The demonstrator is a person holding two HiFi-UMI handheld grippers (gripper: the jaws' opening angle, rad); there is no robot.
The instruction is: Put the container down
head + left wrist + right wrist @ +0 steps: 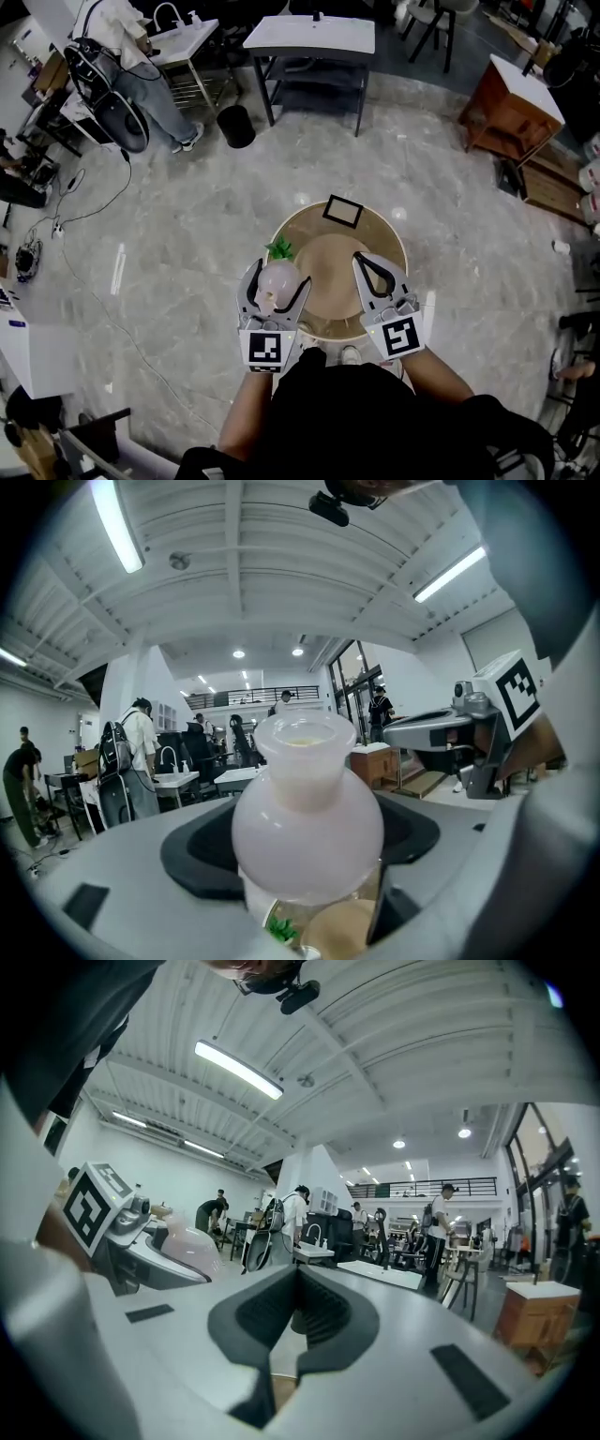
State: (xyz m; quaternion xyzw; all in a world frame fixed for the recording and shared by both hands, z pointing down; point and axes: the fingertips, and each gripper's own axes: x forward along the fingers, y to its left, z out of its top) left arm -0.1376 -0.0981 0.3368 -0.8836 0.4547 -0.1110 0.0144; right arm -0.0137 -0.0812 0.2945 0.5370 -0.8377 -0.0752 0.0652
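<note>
Left gripper (277, 278) pinches the container (307, 808) between widely spread jaws, the black pads pressing on either side of its round belly. That container is a frosted, pinkish-white vessel: a smooth bulb with a short, wide neck and a thick rim, neck uppermost in the left gripper view. It hangs over the near left edge of the round table (392, 236), whose top is a matt tan disc with a paler rim; I cannot tell whether its base touches the surface.

Just beyond the container lies a small green sprig (279, 248) with spiky leaves, and at the table's far edge a square white card (343, 210) with a black border.

Right gripper (297, 1288) is alongside over the near right part of the table – its jaws pressed together, ribbed black pads meeting with nothing between them.

Around the table spreads a glossy, grey-veined stone floor (234, 206).
</note>
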